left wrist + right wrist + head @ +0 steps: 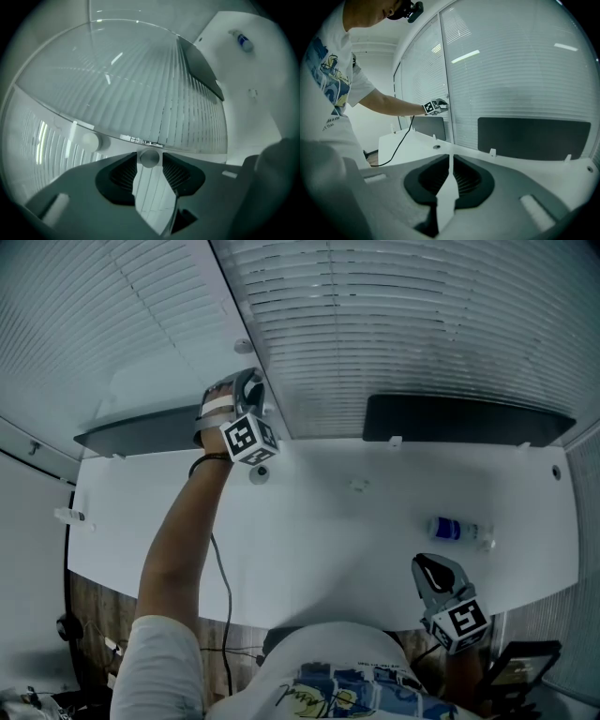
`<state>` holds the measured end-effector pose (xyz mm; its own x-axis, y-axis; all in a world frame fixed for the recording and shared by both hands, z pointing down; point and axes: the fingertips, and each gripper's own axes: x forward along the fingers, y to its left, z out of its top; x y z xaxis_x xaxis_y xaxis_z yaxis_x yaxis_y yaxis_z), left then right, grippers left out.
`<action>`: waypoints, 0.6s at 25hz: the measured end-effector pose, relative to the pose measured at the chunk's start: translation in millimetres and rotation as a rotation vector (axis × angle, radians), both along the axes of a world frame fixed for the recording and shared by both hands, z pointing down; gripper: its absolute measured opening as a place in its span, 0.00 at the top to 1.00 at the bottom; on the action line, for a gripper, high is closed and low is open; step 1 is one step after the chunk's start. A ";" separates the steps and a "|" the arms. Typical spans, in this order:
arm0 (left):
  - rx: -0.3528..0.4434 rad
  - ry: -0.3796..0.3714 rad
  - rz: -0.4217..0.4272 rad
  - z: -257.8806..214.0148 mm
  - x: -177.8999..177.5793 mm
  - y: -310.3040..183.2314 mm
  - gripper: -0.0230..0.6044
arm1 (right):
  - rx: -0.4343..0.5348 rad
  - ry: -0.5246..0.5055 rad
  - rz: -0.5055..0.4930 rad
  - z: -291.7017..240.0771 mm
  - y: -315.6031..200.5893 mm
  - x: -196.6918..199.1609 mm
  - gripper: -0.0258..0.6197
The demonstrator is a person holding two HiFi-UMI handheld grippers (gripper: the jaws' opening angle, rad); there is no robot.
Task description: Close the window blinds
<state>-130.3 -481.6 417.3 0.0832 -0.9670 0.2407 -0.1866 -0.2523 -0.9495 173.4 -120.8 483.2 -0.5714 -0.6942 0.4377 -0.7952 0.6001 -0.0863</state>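
Note:
Slatted blinds (422,324) hang behind the glass of the right window, and a second set (103,324) hangs on the left. My left gripper (247,382) is raised to the white window frame between them. In the left gripper view its jaws (149,161) stand wide, with a small round knob (149,158) between their tips and a thin gap on each side. A second knob (89,139) sits on the frame to the left. My right gripper (439,579) hangs low by the desk's near edge, its jaws (450,157) together on nothing.
A white desk (328,540) runs below the windows, with a bottle (457,529) lying at its right. Two dark panels (464,418) (141,432) stand along its far edge. A cable (221,577) drops over the near edge.

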 end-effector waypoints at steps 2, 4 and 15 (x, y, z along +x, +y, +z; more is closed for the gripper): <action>0.003 -0.052 0.013 2.3 -0.4 -1.3 0.75 | -0.001 -0.001 -0.001 -0.6 -0.6 -0.8 0.93; 0.002 -0.062 0.016 2.4 0.1 -1.2 0.77 | 0.002 -0.005 -0.001 -0.8 -0.9 -0.3 0.93; -0.027 0.320 -0.069 -4.2 -3.5 0.0 0.77 | -0.005 -0.011 0.000 1.7 0.1 -0.3 0.93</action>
<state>-133.8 -481.6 413.1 0.0932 -0.9666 0.2386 -0.4923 -0.2531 -0.8328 173.1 -120.7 484.9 -0.5760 -0.6920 0.4351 -0.7943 0.5995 -0.0981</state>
